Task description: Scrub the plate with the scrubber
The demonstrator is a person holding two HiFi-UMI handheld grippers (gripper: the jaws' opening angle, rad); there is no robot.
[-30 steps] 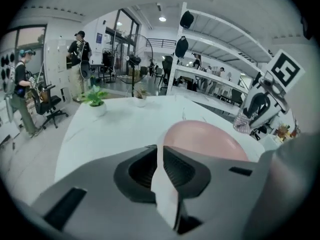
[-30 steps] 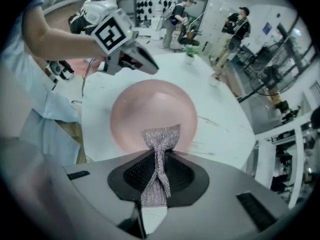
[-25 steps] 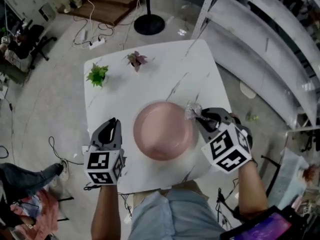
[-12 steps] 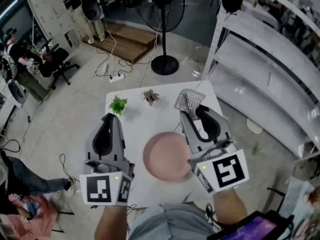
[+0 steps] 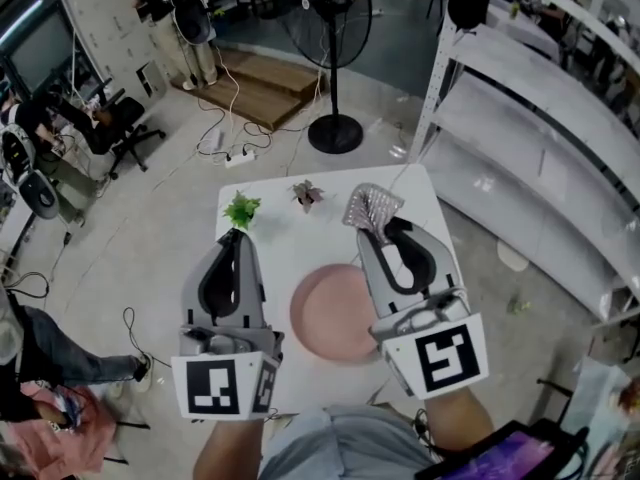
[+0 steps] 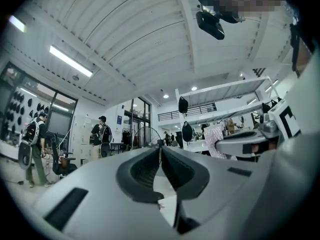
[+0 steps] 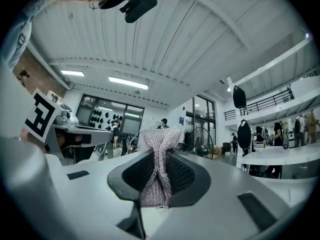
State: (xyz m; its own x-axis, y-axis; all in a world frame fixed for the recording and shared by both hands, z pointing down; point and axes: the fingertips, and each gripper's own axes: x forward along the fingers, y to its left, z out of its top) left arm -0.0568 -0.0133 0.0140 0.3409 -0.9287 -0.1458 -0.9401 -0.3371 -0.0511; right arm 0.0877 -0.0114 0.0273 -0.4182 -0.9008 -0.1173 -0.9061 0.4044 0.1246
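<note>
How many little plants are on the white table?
2. The green plant stands at the table's far left corner; the reddish plant stands to its right. The left gripper and right gripper cover part of the table, so another could hide there.

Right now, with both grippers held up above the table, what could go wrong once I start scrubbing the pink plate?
1. The round pink plate lies loose on the white marble-look table. The left gripper is shut, empty and clear of it, so the plate may slide under pressure.
2. The right gripper pinches the silvery mesh scrubber only at a narrow waist, so hard rubbing could tug it out.
</note>
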